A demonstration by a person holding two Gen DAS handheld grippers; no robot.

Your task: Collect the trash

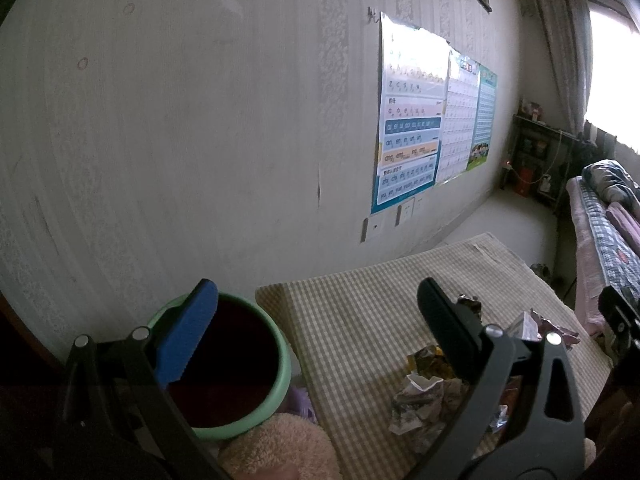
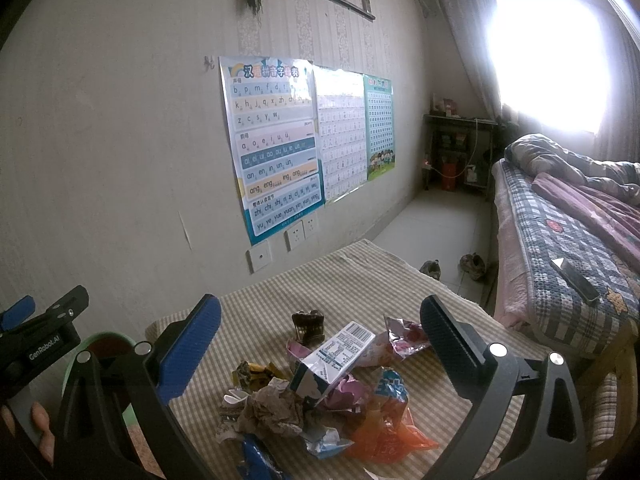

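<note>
Nothing looked collected yet: the wrappers [image 2: 320, 392] lay heaped on the table [image 2: 360, 280]. My left gripper [image 1: 316, 328] and right gripper [image 2: 320, 340] gaped wide, empty, beside the bin [image 1: 232, 364].

Tablecloth [image 2: 360, 280] woven checked cloth, matt. Wrappers [image 2: 384, 432] glossy crinkled foil and plastic. Paper wad [image 2: 272, 404] matt, creased. Bin [image 1: 280, 364] smooth green plastic. Posters [image 2: 272, 148] glossy.

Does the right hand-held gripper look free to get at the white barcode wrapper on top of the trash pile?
Probably yes. The right hand-held gripper is open and empty, and the barcode wrapper lies on top of the pile between its fingers with nothing covering it.
</note>
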